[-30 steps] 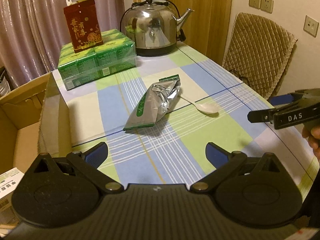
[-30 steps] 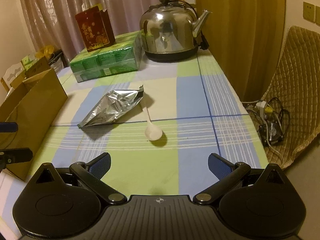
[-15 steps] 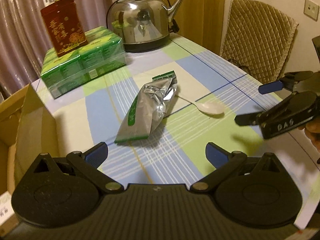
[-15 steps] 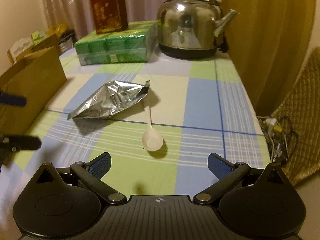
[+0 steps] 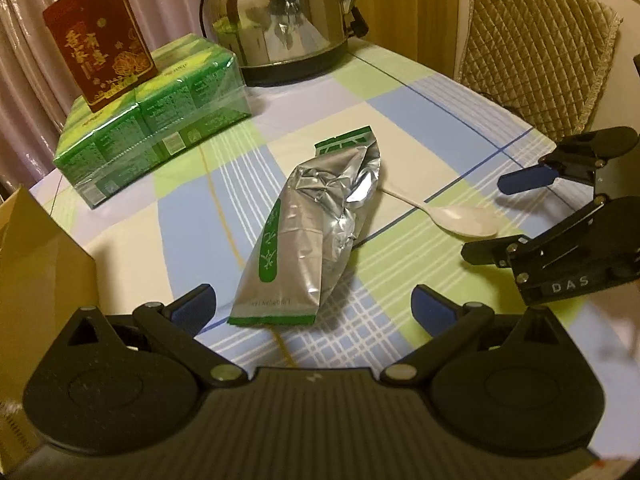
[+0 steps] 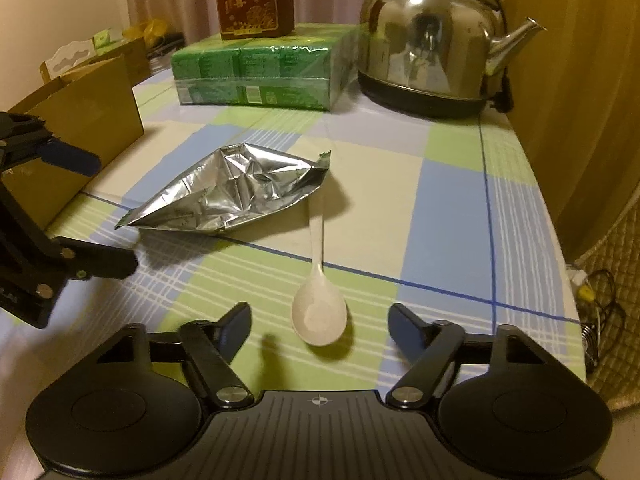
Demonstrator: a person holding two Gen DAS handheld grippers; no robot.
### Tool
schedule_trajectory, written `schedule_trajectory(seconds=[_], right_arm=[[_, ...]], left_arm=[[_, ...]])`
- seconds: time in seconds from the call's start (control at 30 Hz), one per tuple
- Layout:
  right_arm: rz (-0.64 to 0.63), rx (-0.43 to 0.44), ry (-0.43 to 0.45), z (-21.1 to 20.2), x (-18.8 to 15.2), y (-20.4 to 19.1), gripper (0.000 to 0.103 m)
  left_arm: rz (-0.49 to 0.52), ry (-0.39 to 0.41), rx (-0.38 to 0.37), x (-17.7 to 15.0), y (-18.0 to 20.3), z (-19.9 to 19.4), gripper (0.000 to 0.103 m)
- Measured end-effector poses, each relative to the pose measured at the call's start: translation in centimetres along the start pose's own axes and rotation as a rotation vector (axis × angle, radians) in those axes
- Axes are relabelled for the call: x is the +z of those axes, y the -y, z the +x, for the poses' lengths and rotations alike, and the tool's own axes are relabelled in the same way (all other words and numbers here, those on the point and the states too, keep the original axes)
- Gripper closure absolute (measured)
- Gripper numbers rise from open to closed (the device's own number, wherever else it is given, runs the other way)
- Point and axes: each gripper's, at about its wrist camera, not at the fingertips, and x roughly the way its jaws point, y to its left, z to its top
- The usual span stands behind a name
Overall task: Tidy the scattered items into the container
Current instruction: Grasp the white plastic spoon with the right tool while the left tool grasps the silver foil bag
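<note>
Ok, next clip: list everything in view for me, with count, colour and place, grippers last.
foil pouch: 1, silver and green, lying mid-table
spoon: 1, white, beside the pouch, handle towards it
carton pack: 1, green, shrink-wrapped, far table end
red box: 1, dark red with gold print, standing on the carton pack
kettle: 1, steel, far table end
cardboard box: 1, brown, at the table's left edge
tablecloth: 1, blue, green and cream checks
chair: 1, quilted olive cover, right of table
left gripper: black, blue pads, open before the pouch
right gripper: black, jaws just been closing, spoon bowl between them, untouched
</note>
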Motion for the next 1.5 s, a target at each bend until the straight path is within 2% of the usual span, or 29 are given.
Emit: schedule_trajectory(seconds=[0.2,0.37,0.43,0.47,0.73,0.97,1.13,1.23,1.27,1.3,1.5], right_arm=[[-0.008,0.009,-0.011,1.5,0.3,0.0,0.053],[-0.003,0.006,-0.022,2.1,0.1,0.0,0.059],[0.002,0.008,-0.019,2.0,0.0,0.1,0.066],[0.006,0.005,-0.017,1.9,0.0,0.2,0.073],[0.087,-0.049,0.006,0.7,-0.4,1.3,0.073],[0.136,-0.055,0.0,-0.4,-1.8,2.2,0.073],[0.149,-0.057,0.01,-0.8,-2.3,2.0,0.073],[0.158,-0.051,0.014,-0.8,-2.3,1.9,0.073],[0.159,-0.049,0.015,-0.8,-2.3,1.8,0.073],[0.158,-0.047,0.015,-0.8,-2.4,1.7,0.073],[0.167,-0.035,0.009,-1.2,-2.6,1.3,0.073]], left_arm=[[-0.013,-0.013,0.001,0.4,0.0,1.3,0.001],[-0.006,-0.02,0.007,0.8,-0.2,1.9,0.001],[-0.008,-0.024,0.009,1.0,-0.2,2.2,0.001],[-0.009,-0.024,0.008,1.1,-0.1,2.3,0.001],[-0.021,-0.029,0.001,2.8,0.3,4.0,0.001],[0.008,-0.073,-0.006,4.1,0.5,6.9,0.002],[0.027,-0.137,-0.017,4.8,0.2,8.7,0.011],[0.036,-0.165,-0.012,5.2,-0.1,9.1,0.024],[0.005,-0.179,0.005,5.3,-0.3,9.1,0.032],[-0.025,-0.193,0.017,5.4,-0.4,9.2,0.035],[-0.007,-0.227,0.016,5.7,-0.3,8.9,0.046]])
